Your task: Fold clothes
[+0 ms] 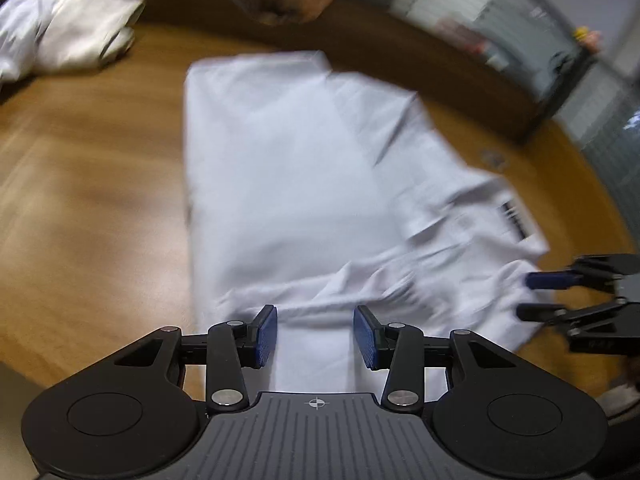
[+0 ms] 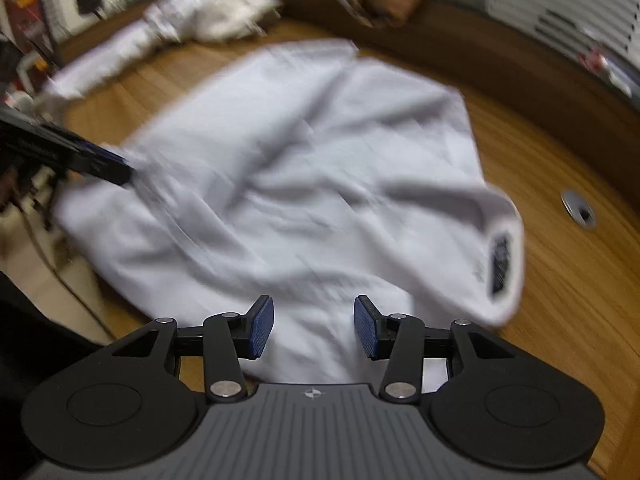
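A white shirt (image 1: 288, 184) lies partly folded on the wooden table (image 1: 92, 200), its collar label at the right. My left gripper (image 1: 315, 330) is open just above the shirt's near edge, holding nothing. My right gripper (image 2: 314, 328) is open over the shirt (image 2: 288, 168) near its collar end, whose label (image 2: 500, 260) shows at the right. The right gripper also shows in the left wrist view (image 1: 536, 294) at the shirt's right edge, fingers apart. The left gripper shows in the right wrist view (image 2: 100, 164) at the shirt's left edge. Both views are blurred.
More white clothes (image 1: 60, 36) lie bunched at the table's far left, also in the right wrist view (image 2: 200, 12). A dark wooden ledge (image 1: 400, 40) runs along the table's far side. A metal cable grommet (image 2: 578, 208) sits in the tabletop at the right.
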`<control>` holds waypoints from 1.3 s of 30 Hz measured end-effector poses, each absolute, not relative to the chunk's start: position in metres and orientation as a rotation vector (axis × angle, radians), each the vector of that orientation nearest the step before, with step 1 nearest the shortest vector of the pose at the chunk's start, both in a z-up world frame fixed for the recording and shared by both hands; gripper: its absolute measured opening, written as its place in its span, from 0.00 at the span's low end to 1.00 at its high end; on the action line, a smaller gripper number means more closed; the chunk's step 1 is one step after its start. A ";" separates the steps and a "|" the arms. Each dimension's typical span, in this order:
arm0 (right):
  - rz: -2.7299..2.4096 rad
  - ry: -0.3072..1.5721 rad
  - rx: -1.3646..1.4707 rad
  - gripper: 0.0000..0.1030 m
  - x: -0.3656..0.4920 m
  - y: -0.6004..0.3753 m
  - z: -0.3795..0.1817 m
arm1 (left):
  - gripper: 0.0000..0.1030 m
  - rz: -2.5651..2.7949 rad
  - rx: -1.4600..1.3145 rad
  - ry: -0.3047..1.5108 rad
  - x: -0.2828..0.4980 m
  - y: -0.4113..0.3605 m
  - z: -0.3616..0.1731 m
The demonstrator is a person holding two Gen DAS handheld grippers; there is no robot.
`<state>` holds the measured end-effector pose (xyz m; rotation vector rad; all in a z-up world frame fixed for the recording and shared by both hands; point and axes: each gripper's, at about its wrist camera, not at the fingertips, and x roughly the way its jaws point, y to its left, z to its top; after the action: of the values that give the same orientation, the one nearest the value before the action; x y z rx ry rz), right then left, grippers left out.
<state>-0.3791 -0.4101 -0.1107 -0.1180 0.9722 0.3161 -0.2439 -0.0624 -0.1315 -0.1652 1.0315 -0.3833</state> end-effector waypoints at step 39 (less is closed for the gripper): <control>0.606 1.121 0.009 0.58 0.005 -0.348 -0.084 | 0.48 -0.472 -0.224 1.086 -0.089 -0.062 -0.125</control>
<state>0.0048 -0.3480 -0.0836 0.0086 1.1210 0.6062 -0.0894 -0.0624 -0.1247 -0.2237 1.0861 -0.4721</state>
